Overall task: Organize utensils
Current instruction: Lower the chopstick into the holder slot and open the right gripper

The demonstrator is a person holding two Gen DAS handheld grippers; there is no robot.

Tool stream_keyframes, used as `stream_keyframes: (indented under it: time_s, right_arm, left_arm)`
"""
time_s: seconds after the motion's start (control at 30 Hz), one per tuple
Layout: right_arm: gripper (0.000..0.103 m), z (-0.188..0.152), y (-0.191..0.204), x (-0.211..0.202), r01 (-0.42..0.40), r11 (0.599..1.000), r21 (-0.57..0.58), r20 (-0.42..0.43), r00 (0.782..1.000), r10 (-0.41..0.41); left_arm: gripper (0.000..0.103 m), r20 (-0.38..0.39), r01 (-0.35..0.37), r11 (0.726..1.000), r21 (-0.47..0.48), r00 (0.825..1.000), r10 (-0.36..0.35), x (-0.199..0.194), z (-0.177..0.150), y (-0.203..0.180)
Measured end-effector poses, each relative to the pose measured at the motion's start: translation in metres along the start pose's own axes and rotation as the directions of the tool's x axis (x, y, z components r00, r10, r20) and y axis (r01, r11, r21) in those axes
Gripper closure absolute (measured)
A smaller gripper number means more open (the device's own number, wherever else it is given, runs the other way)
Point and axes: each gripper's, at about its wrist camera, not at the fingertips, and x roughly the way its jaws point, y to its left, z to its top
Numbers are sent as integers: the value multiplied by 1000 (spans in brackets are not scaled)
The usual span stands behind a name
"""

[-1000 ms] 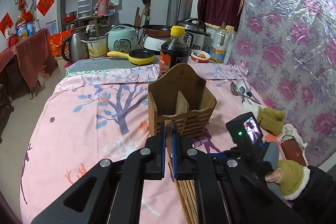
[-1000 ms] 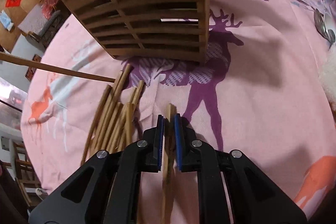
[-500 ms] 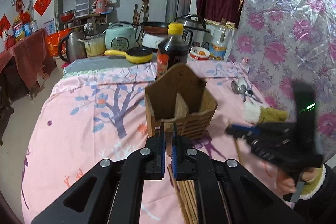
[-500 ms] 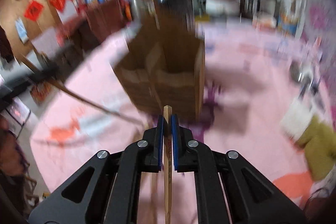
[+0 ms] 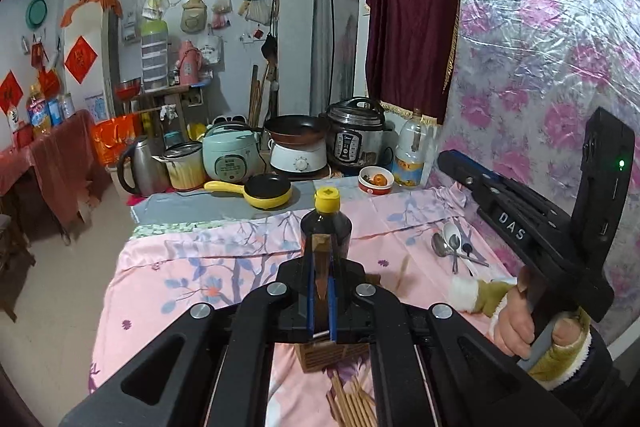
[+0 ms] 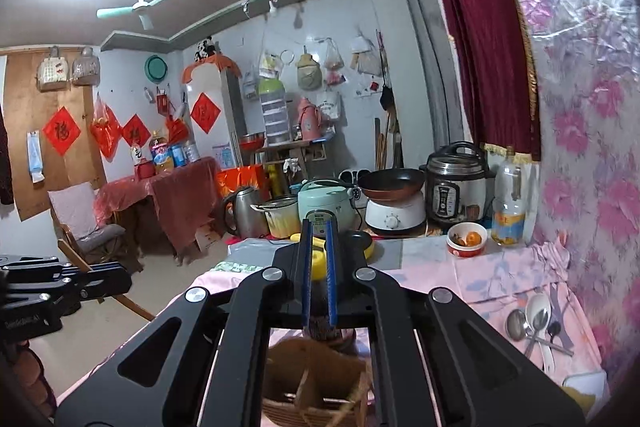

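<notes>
My left gripper [image 5: 320, 267] is shut on a wooden chopstick [image 5: 320, 247], whose end sticks up past the blue pads. It hangs above the slatted wooden holder [image 5: 324, 355], with several loose chopsticks [image 5: 354, 401] on the pink cloth below. My right gripper [image 6: 316, 227] is raised and nearly level, with the pads a narrow slit apart and no chopstick showing between them. The holder [image 6: 316, 375] sits just under it. In the left wrist view the right gripper [image 5: 446, 161] is held high at the right by a gloved hand [image 5: 516, 327]. A thin blurred brown streak [image 5: 403, 269] shows above the holder.
A dark sauce bottle [image 5: 326, 223] with a yellow cap stands right behind the holder. Metal spoons [image 5: 450, 247] lie at the table's right by the flowered wall. Cookers, a kettle and pans crowd the far counter [image 5: 224, 207]. The left gripper [image 6: 60, 279] shows at the right wrist view's left edge.
Both grippers have risen from the table. The right one swung up from pointing at the loose chopsticks to nearly level, and the chopstick seen in its pads earlier no longer shows there.
</notes>
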Motion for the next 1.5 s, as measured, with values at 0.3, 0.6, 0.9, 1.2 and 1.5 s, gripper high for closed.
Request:
stream_keyframes:
  time_s: [0.3, 0.6, 0.9, 1.2, 1.5]
  right_arm:
    - [89, -112, -61, 34, -87, 965, 247, -401, 897, 183]
    - [62, -267, -82, 48, -30, 865, 502, -654, 641, 401]
    - [58, -303, -72, 84, 4, 757, 653, -623, 571, 535]
    - [103, -285, -67, 65, -44, 813, 581, -600, 652, 464]
    - [94, -277, -63, 68, -30, 826, 563, -647, 605, 463]
  left_arm:
    - [97, -133, 42, 995, -89, 990, -54, 63, -37, 23]
    - [97, -118, 32, 996, -88, 992, -42, 54, -37, 27]
    - [97, -146, 16, 998, -69, 989, -25, 67, -43, 22]
    - [97, -162, -1, 998, -68, 987, -10, 73, -49, 23]
    - [97, -165, -11, 997, -83, 986, -2, 73, -50, 26]
